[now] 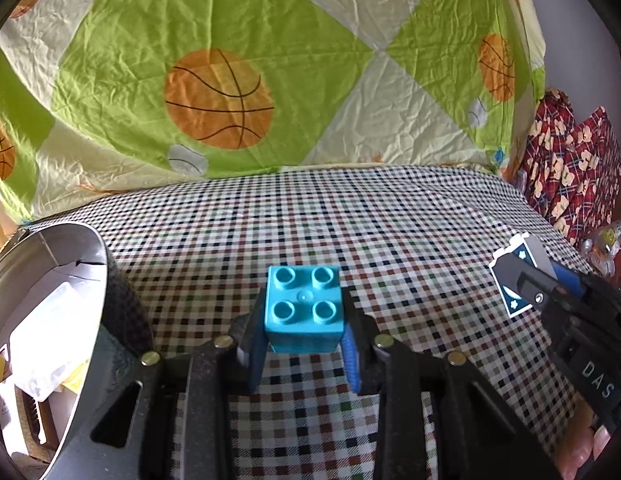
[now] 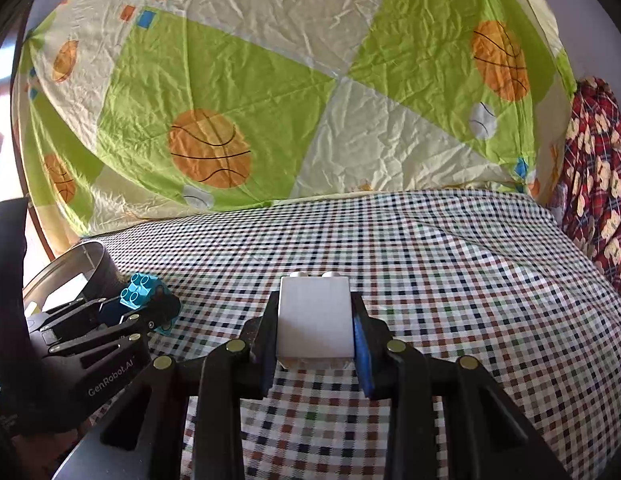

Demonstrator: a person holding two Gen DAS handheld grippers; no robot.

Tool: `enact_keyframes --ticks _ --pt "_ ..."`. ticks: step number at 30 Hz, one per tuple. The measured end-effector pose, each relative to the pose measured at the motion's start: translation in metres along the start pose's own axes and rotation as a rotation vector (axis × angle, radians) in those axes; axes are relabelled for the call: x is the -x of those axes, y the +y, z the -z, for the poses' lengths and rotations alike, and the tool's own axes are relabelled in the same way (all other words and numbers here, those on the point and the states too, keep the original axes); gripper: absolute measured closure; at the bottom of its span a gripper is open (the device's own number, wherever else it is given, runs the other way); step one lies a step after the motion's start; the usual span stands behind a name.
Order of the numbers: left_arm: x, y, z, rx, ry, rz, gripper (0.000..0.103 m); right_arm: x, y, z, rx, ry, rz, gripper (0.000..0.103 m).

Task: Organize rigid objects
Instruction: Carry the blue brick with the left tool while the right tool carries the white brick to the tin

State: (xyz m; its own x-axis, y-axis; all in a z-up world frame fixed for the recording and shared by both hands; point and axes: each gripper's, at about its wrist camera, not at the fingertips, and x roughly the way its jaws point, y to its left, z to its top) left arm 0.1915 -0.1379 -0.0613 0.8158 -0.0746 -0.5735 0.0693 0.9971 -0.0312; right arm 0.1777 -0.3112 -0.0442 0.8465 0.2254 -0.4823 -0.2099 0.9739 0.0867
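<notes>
Mid-task: left gripper (image 1: pixel 304 312) clamped a blue brick (image 1: pixel 303 307), right gripper (image 2: pixel 316 320) clamped a white brick (image 2: pixel 315 316), neither yet dropped in the tin (image 1: pixel 76 236) at frame left.

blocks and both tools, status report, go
Left tool shut on square turquoise plastic block. Right tool shut on white plastic block. Round metal tin at left, path clear.

Left tool (image 1: pixel 304 344), right tool (image 2: pixel 315 340): both clamped, pitched down.

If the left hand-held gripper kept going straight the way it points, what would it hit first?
Probably the checked cloth: nothing else lies ahead of the left hand-held gripper and its turquoise brick, though depth is unclear.
</notes>
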Motion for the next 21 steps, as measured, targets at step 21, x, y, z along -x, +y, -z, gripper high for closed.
enact_keyframes --ticks 21 --pt "0.049 0.025 0.015 0.033 -0.168 -0.083 0.073 0.023 0.034 0.005 0.067 -0.098 0.030 0.069"
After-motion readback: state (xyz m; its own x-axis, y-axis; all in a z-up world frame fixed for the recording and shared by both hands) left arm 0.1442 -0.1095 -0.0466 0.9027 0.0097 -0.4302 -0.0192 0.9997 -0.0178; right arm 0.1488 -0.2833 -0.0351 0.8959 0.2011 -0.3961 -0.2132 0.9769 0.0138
